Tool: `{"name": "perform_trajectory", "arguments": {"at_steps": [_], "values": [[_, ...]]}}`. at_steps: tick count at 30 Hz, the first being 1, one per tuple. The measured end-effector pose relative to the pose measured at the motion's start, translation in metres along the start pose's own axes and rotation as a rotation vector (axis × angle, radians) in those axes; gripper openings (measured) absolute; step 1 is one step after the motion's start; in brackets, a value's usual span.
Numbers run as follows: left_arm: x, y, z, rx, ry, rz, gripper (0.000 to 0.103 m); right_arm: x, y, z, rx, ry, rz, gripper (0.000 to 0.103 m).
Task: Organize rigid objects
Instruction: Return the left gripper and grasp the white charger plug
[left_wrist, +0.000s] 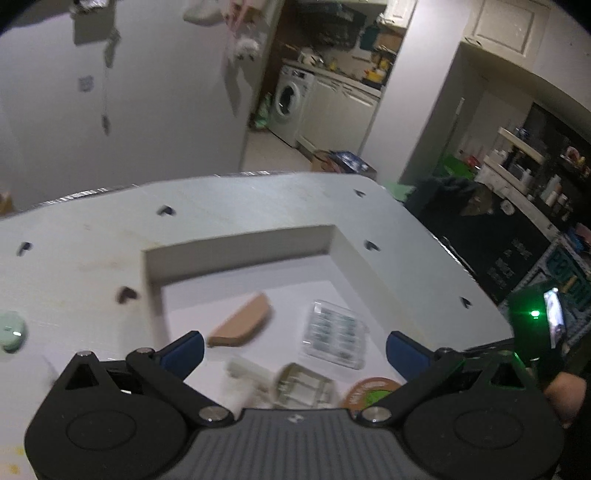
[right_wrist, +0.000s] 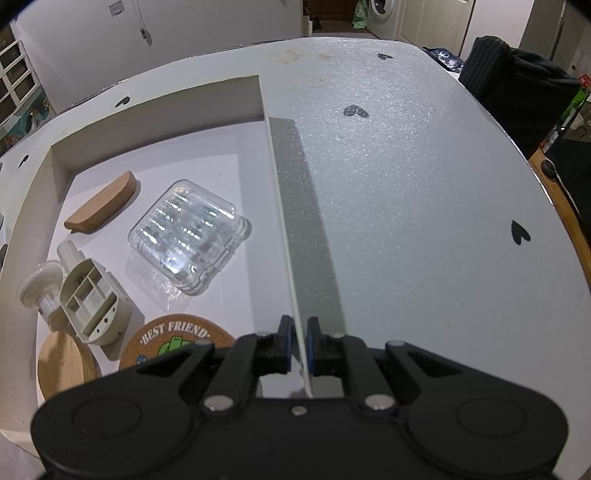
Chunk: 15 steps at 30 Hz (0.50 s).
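Note:
A white open box (right_wrist: 155, 110) sits on the table and holds a brown wooden wedge (right_wrist: 101, 205), a clear plastic case (right_wrist: 190, 234), a beige plastic part (right_wrist: 94, 297), a cork "BEST FRIEND" coaster (right_wrist: 173, 338) and a round wooden disc (right_wrist: 64, 367). My right gripper (right_wrist: 300, 345) is shut on the box's right wall (right_wrist: 286, 229) at its near end. My left gripper (left_wrist: 293, 349) is open and empty above the box's near side, over the beige part (left_wrist: 301, 386). The wedge (left_wrist: 242, 321), the case (left_wrist: 334, 334) and the coaster (left_wrist: 371, 391) show there too.
The white table (right_wrist: 406, 166) has black heart marks. A pale green round object (left_wrist: 11, 330) lies on the table left of the box. A dark garment (right_wrist: 509, 77) hangs past the table's far right edge. A kitchen with a washing machine (left_wrist: 290, 103) lies beyond.

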<state>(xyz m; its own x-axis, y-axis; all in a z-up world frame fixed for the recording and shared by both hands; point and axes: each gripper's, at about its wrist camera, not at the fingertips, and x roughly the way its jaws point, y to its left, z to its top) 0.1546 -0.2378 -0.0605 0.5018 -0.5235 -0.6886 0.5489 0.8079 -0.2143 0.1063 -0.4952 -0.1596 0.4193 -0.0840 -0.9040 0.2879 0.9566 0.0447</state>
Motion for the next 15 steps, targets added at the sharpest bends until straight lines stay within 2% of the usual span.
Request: {"name": "perform_trajectory", "arguments": {"at_steps": [6, 15], "values": [[-0.015, 0.037, -0.009, -0.063, -0.064, 0.099, 0.103, 0.0, 0.001, -0.001, -0.002, -0.002, -0.002, 0.008], [-0.014, 0.106, -0.038, -0.184, -0.016, 0.248, 0.103, 0.0, 0.001, -0.001, 0.002, -0.001, -0.001, 0.008]]}}
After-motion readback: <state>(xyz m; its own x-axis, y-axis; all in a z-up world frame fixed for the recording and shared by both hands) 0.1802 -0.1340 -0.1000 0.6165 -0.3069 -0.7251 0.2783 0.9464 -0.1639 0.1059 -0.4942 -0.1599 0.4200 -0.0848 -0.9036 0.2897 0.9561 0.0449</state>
